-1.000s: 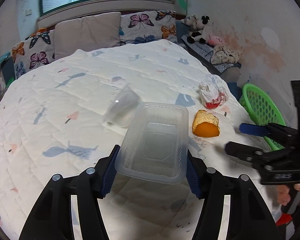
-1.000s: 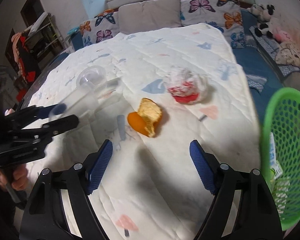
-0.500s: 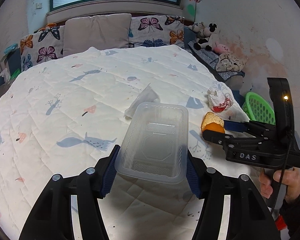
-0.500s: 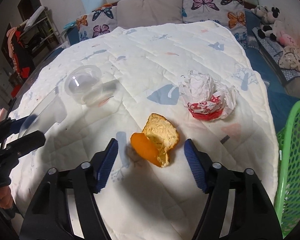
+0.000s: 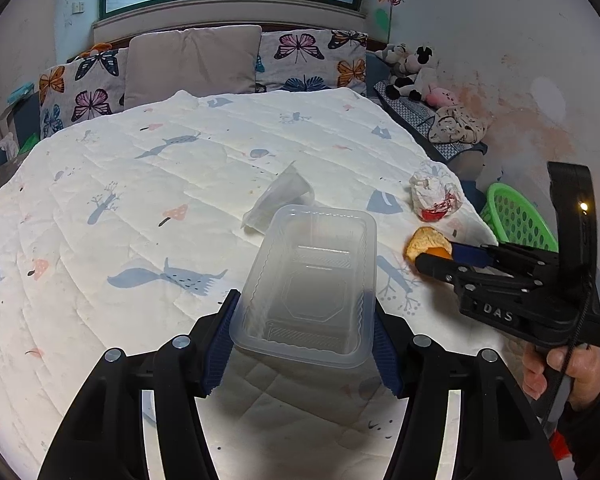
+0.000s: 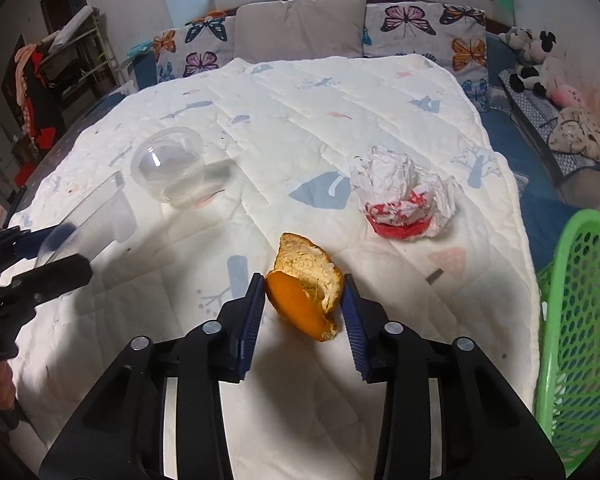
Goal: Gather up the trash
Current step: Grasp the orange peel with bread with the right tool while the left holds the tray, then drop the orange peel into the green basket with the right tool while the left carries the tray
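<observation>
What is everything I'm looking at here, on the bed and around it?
Clear plastic tray: one, see-through, held between the left gripper's jaws above the quilt.
Orange peel: one, orange and pale, on the quilt between the right gripper's jaws.
Crumpled wrapper: one, white and red, on the quilt beyond the peel.
Clear plastic cup: one, see-through, lying on its side on the quilt.
Basket: one, green mesh, beside the bed's edge.
Quilt: one, white with small prints, covering the bed.
Pillows: three, one grey, two butterfly-print, at the headboard.
Stuffed toys: several, by the wall.
Left gripper: black with blue pads.
Right gripper: the same, shut on the peel.
</observation>
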